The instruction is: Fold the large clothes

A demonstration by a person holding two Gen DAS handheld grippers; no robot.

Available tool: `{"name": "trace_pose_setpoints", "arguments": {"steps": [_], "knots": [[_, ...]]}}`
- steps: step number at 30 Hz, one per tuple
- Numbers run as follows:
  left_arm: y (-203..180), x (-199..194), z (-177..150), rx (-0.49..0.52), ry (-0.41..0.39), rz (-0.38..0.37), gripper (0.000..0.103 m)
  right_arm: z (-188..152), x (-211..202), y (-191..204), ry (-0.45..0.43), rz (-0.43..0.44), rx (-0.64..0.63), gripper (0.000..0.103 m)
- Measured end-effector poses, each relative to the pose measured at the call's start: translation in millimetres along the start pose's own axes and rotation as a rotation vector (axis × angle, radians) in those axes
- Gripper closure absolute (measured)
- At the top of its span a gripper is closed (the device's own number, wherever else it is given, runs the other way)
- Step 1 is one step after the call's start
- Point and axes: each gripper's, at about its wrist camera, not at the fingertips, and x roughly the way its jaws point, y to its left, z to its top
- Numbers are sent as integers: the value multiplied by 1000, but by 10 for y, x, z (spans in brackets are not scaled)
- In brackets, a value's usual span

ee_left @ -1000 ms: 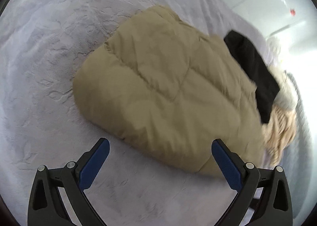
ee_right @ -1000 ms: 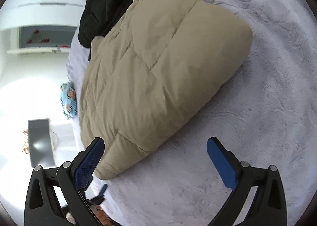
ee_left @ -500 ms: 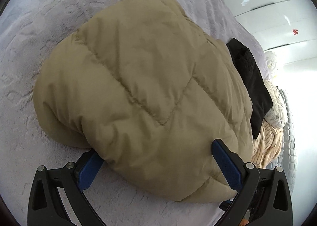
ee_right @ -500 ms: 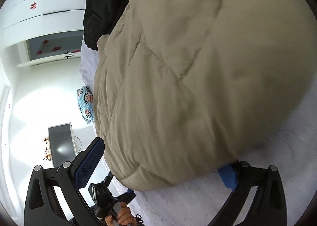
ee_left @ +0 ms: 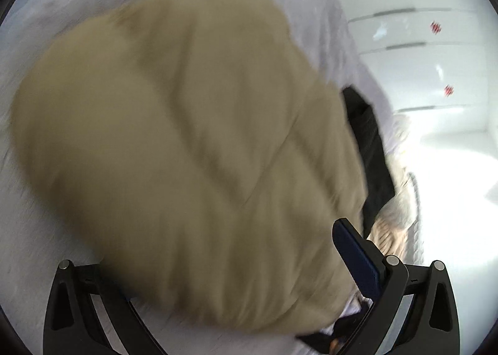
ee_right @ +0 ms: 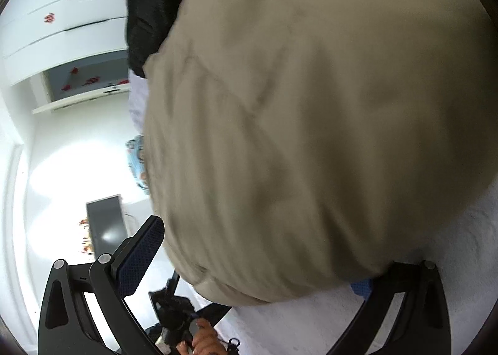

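Two grippers straddle one padded tan jacket lying on the pale bedspread. At nine o'clock the left gripper has its jaws spread wide around the jacket's near edge, seemingly to scoop the bulk. At three o'clock the right gripper does likewise, jaws wide. A black garment lies beyond, at one o'clock.

White cabinet doors with small red stickers stand beyond the bed's pale grey cover, up and right of the left gripper. Left of the right gripper, a dark screen stands on a bright, glaring white floor.
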Motion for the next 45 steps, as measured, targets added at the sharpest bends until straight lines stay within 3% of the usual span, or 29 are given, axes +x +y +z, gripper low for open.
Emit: {"name": "trace_pose_setpoints", "arguments": {"steps": [3,5,7,10,12,13,14,16,20,24,29,36,40,43,45], "knots": [[-17,104,96,-25,-17,21,0,67,68,90,-6,7,-20,0],[16,142,116,-26,-21,58,11,83,125,68,-4,-5,-15,0],[35,110,130,-1,-32,70,47,87,150,30,-5,-17,-6,0],[-11,6,170,71,-44,66,74,72,131,14,-14,-25,1,1],[-142,-33,162,162,-52,103,77,69,123,2,-18,-68,17,11],[-250,-45,134,229,-59,133,79,72,110,-10,-17,-91,23,30],[-331,-57,112,281,-66,157,80,74,103,-23,-16,-88,30,47],[-503,-86,54,370,-87,197,83,55,58,3,-27,-74,23,63],[-721,-296,-35,498,-137,233,85,-45,-71,141,-36,-64,-42,77],[-852,-467,-100,555,-142,226,85,-212,-229,217,-44,-60,-82,80],[-717,-763,-280,560,-99,214,85,-567,-459,138,-42,-69,-77,80],[-173,-1241,-674,559,53,200,84,-1182,-885,-191,-38,-111,-33,80],[214,-1359,-752,486,159,178,83,-1422,-960,-420,-38,-141,17,80],[416,-1426,-803,446,174,195,79,-1468,-946,-563,-43,-154,56,79],[510,-1506,-810,424,157,216,71,-1445,-924,-552,-39,-177,39,79]]}}
